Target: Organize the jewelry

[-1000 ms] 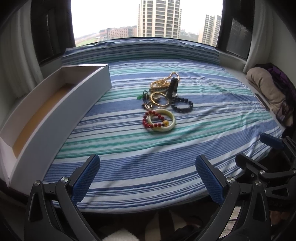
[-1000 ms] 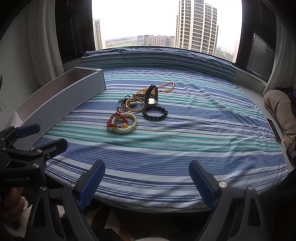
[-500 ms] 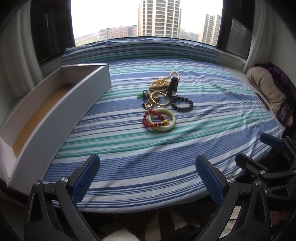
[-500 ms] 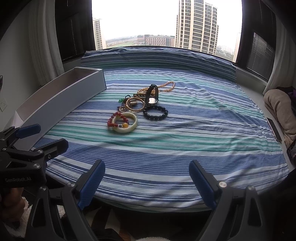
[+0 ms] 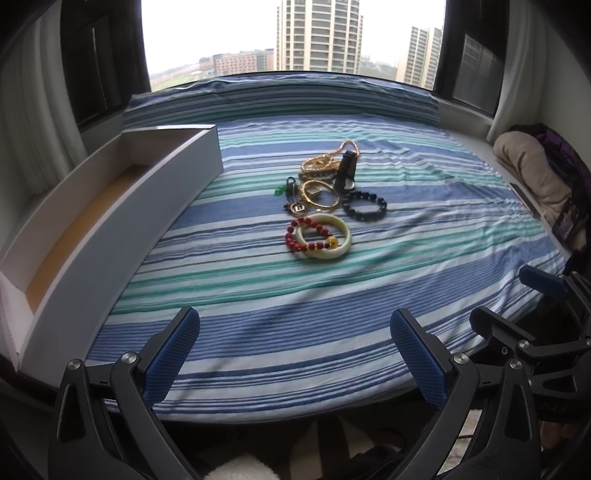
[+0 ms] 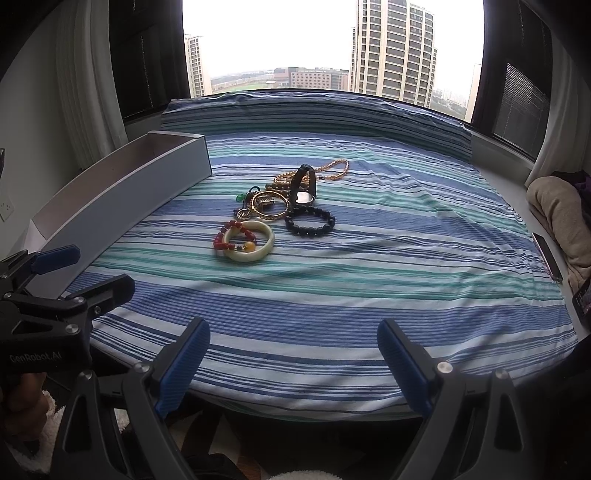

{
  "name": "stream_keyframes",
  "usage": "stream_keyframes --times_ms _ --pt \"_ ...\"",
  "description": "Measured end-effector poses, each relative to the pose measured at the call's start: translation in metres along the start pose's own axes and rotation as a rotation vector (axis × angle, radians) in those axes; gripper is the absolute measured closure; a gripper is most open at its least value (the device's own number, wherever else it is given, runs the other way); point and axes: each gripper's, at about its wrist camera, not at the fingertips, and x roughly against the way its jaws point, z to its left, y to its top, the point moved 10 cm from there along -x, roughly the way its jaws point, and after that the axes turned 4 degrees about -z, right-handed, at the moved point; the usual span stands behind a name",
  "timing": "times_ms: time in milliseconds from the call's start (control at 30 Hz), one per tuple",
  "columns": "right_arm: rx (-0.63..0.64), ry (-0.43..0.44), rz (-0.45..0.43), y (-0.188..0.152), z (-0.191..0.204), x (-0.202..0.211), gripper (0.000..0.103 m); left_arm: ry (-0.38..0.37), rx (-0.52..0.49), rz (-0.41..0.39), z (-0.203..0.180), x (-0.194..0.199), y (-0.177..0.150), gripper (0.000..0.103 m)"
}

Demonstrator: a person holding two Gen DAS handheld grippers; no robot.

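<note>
Striped bedspread (image 5: 295,314) (window (image 5: 295,33) behind) holds a jewelry pile (image 5: 325,195).

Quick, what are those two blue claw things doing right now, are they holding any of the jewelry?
Left gripper: open, holding nothing.
Right gripper: open, holding nothing.

glossy cream bangle (image 5: 325,238), shiny gold metal bangle (image 5: 320,195), matt striped cloth bedspread (image 5: 295,295).
</note>
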Motion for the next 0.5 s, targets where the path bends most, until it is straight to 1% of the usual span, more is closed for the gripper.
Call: stream_keyframes --times_ms 500 --pt "-0.001 -0.001 0.003 -0.0011 0.0005 0.0001 0.009 0.004 0.000 0.005 0.0011 -0.0006 -0.0018 0.001"
